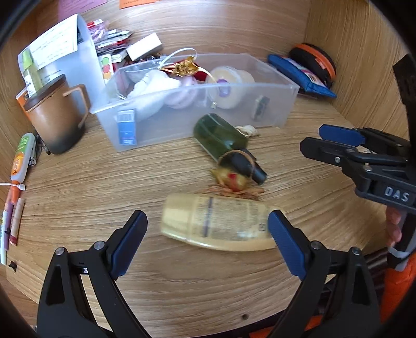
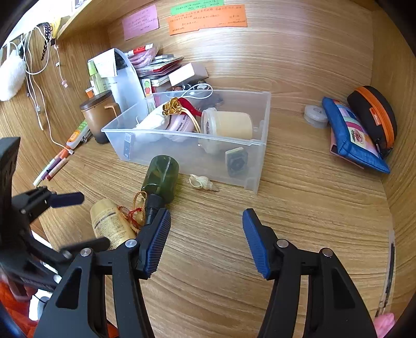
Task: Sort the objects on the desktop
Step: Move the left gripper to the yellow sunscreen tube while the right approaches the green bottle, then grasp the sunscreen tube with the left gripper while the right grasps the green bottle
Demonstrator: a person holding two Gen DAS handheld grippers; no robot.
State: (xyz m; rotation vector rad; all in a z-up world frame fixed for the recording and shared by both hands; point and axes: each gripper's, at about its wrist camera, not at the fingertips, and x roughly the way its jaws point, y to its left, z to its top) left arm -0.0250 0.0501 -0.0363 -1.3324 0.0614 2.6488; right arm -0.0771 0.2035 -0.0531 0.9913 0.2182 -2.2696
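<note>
Already the bin point(image 1: 273, 104) ahead is part-filled, but both claws, left point(image 1: 208, 228) and right point(image 2: 206, 239), gape empty over loose bottles point(image 1: 215, 221).

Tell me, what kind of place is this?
Probably a home or dorm study desk: a wood-grain desktop walled by wooden panels, coloured paper notes stuck on the back panel, and a clear plastic bin of odds and ends.
</note>
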